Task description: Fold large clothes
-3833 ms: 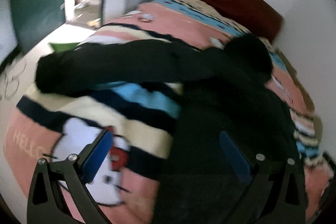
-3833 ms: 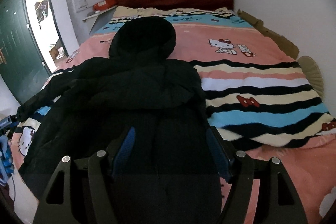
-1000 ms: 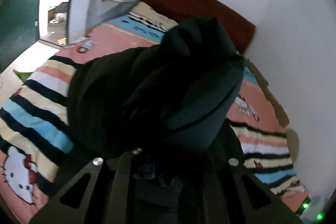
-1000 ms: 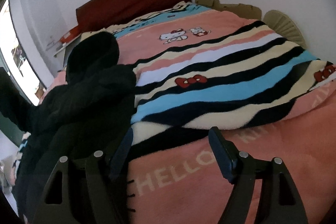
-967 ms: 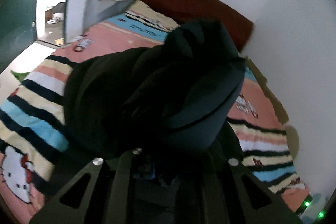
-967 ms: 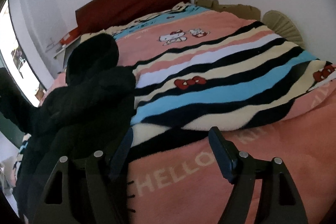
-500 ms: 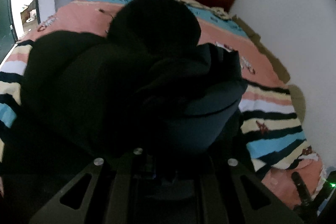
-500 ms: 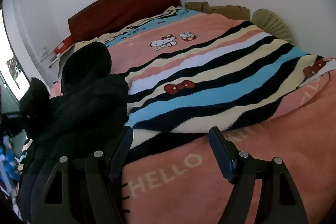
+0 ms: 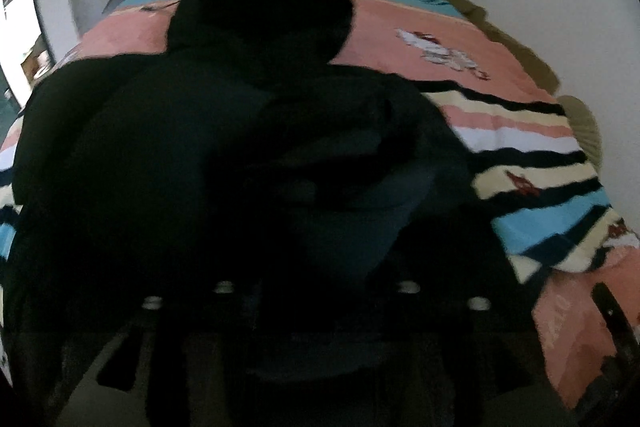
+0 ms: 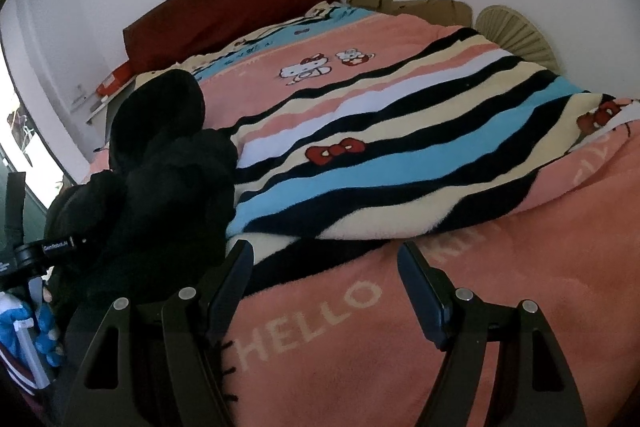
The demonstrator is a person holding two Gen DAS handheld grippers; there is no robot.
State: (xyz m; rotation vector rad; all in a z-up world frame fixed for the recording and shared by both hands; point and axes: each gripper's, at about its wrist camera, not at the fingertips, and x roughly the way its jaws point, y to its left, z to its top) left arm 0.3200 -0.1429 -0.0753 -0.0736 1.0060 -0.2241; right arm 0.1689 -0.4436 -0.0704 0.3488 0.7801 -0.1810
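Black padded hooded jacket (image 9: 224,155) sleeve pinched in my left tongs (image 9: 316,291): lay it flat ahead; right tongs (image 10: 326,291) spread, empty.

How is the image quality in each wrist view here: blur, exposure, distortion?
Left wrist view: motion-blurred and underexposed, the black jacket a near-featureless mass hiding the left hand-held gripper. Right wrist view: sharp and well lit, the blanket crisp, the right hand-held gripper clear; fisheye bending in both.

The left hand-held gripper (image 9: 316,291) is too dark to read; the right hand-held gripper (image 10: 326,287) hangs low, fingers spread wide, gripping nothing.
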